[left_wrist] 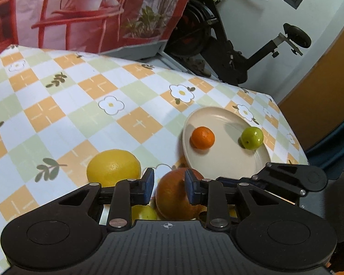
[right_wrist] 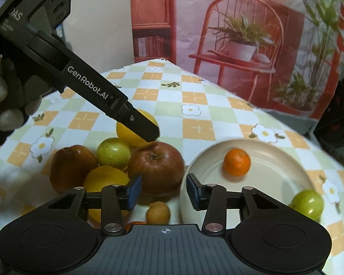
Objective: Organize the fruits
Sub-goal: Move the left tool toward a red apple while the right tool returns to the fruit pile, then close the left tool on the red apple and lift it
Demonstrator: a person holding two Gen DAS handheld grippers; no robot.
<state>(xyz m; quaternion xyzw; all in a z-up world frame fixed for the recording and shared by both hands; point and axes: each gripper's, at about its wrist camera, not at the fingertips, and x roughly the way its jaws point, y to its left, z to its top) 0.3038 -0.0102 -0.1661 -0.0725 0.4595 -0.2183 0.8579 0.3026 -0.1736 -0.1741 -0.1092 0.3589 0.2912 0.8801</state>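
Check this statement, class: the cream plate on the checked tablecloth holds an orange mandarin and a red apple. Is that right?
Not quite. The cream plate on the checked tablecloth holds an orange mandarin and a green fruit, not a red apple. The red apple sits off the plate among the other fruit. The right wrist view shows this.

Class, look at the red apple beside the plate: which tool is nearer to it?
Left. The left tool hovers right at the red apple; the right tool sits just short of it, empty.
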